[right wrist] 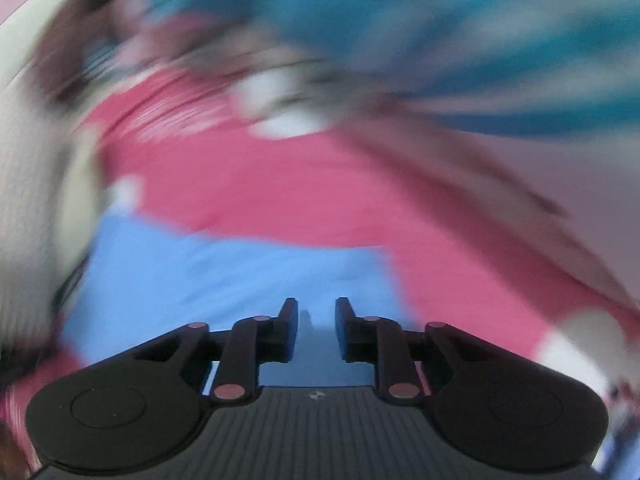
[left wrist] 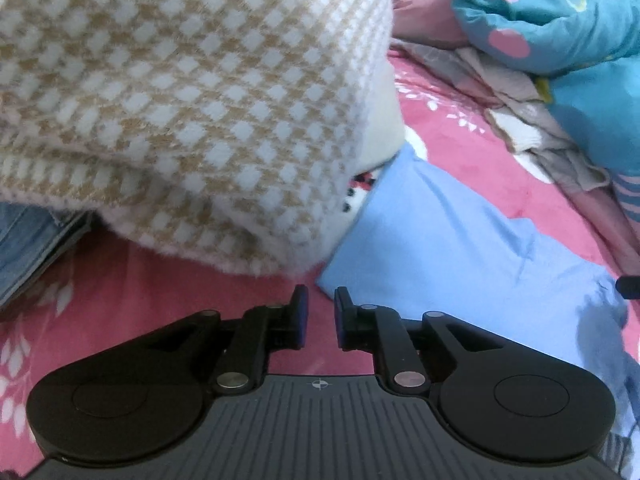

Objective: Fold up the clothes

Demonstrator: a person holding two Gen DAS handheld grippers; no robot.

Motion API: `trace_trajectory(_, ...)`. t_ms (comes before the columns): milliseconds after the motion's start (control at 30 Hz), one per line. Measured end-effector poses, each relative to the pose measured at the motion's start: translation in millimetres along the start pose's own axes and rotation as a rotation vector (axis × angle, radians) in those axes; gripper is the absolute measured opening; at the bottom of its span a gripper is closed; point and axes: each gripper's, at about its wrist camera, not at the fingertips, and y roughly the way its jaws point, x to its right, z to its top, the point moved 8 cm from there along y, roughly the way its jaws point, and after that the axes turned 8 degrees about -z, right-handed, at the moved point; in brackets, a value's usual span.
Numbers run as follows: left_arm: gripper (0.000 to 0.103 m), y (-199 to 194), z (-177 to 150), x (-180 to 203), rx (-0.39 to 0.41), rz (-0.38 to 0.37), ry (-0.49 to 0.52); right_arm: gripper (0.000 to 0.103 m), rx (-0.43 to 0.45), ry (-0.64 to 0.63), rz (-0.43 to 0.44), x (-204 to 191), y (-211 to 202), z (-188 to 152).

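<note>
Knit (left wrist: pixel 192 100) thick, soft, floppy; pinch its hem. Left gripper (left wrist: pixel 320 312) and right gripper (right wrist: pixel 316 320) narrow, empty; right view blurred, probably over blue cloth (right wrist: pixel 208 280).

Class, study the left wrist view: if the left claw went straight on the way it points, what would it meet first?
Probably the pink bedsheet just ahead of the open left claw, near the checked knit garment's hem; depth is unclear.

Pink leaf-print bedsheet (left wrist: pixel 460 152), teal pink-dotted quilt (left wrist: pixel 560 20) bunched behind
</note>
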Motion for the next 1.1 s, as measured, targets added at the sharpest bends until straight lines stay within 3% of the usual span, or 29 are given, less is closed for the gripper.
trace_trajectory(133,0.013,3.3,-0.2,27.8,-0.01,-0.094,0.025,0.033,-0.019,0.13,0.018,39.0,13.2,8.4)
trace_trajectory(333,0.013,41.2,-3.5,88.6,-0.061,-0.223,0.128,0.037,-0.064,0.11,0.065,33.2,48.5,18.4)
trace_trajectory(400,0.013,56.1,-6.1,105.9,-0.067,-0.235,0.163,0.03,-0.051,0.046,0.055,25.8,51.3,21.2)
trace_trajectory(433,0.013,62.2,-6.9,112.5,-0.067,-0.237,0.175,0.01,-0.041,0.008,0.05,21.6,50.2,21.8)
trace_trajectory(467,0.013,68.6,-7.0,117.7,-0.066,-0.233,0.185,0.0,-0.031,-0.031,0.046,17.5,49.0,22.5)
trace_trajectory(600,0.013,85.8,-7.1,124.4,-0.075,-0.178,0.203,0.0,0.086,-0.13,-0.034,12.7,31.4,32.3)
trace_trajectory(767,0.013,89.8,-6.6,121.8,-0.07,-0.166,0.208,0.0,0.101,-0.218,-0.117,7.3,59.1,29.4)
trace_trajectory(867,0.013,84.0,-0.4,122.3,-0.05,-0.182,0.207,0.0,0.108,-0.218,-0.12,9.0,56.1,30.2)
trace_trajectory(933,0.013,80.5,6.9,122.5,-0.024,-0.198,0.201,0.005,0.11,-0.221,-0.121,9.7,49.9,31.7)
trace_trajectory(1033,0.013,81.0,17.5,119.4,0.0,-0.184,0.191,0.038,0.148,-0.284,-0.174,11.0,29.9,32.9)
trace_trajectory(1100,0.013,84.4,21.5,114.3,0.005,-0.165,0.186,0.04,0.195,-0.335,-0.19,8.4,14.2,34.0)
